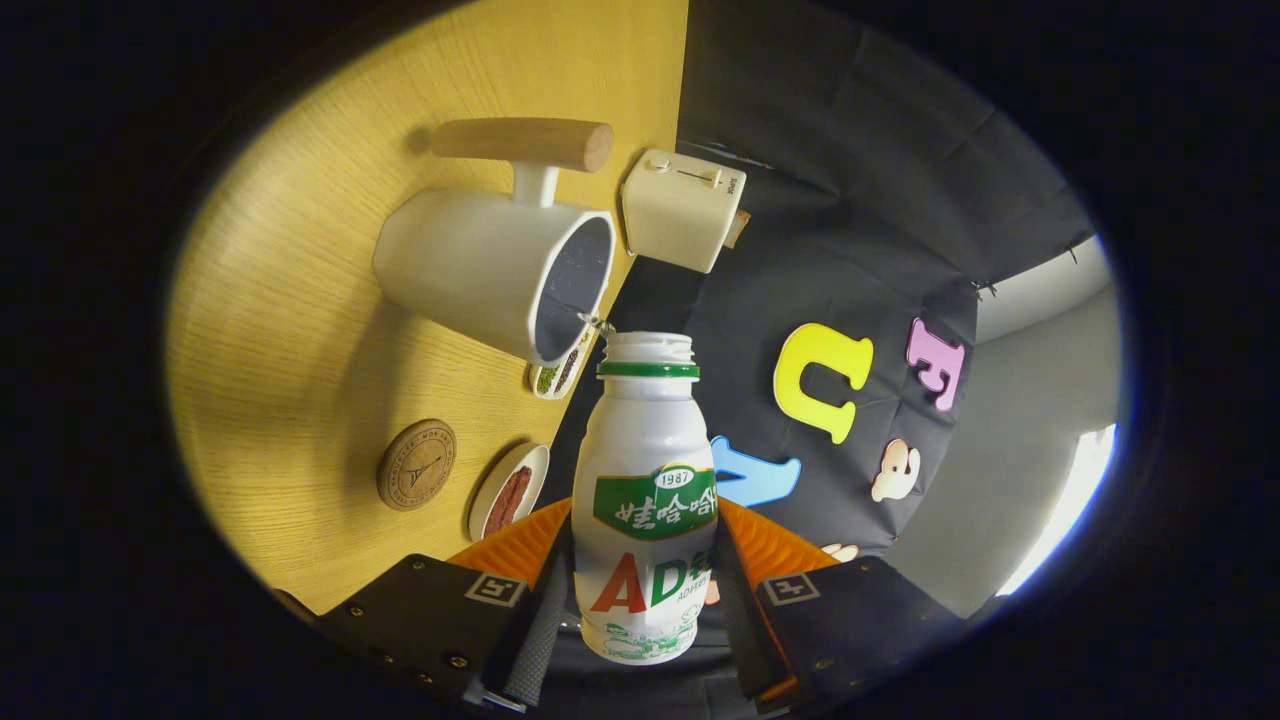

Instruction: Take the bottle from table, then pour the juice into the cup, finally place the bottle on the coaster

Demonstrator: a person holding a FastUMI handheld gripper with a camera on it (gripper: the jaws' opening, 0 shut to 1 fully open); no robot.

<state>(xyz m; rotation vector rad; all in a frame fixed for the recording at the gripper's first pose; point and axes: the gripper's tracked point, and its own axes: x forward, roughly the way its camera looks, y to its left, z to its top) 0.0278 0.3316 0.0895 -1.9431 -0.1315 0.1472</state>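
A: Where is the bottle (645,490) right now?

B: Clamped between the two fingers of the gripper (640,600), one pressing on each side of its lower body. Its open neck points toward twelve o'clock from the fingers, and the whole view is rolled over, so the table (300,350) stands like a wall. That roll is the pour: the bottle is tipped sideways.

A: And the cup (495,270)?

B: At about eleven o'clock from the bottle's mouth, just beside it, its rim nearly meeting the neck. That closeness makes sense, since the juice should fall straight inside. Something small glints at the lip, possibly a drop, but I can't be sure.

A: How does the bottle look?

B: A white plastic body, a green ring under the threaded neck, no cap, and a green and red label.

A: The coaster (416,465)?

B: At nine o'clock from the bottle, bare on the table, waiting for the last step. A beige box (682,210) sits beyond the cup, at one o'clock.
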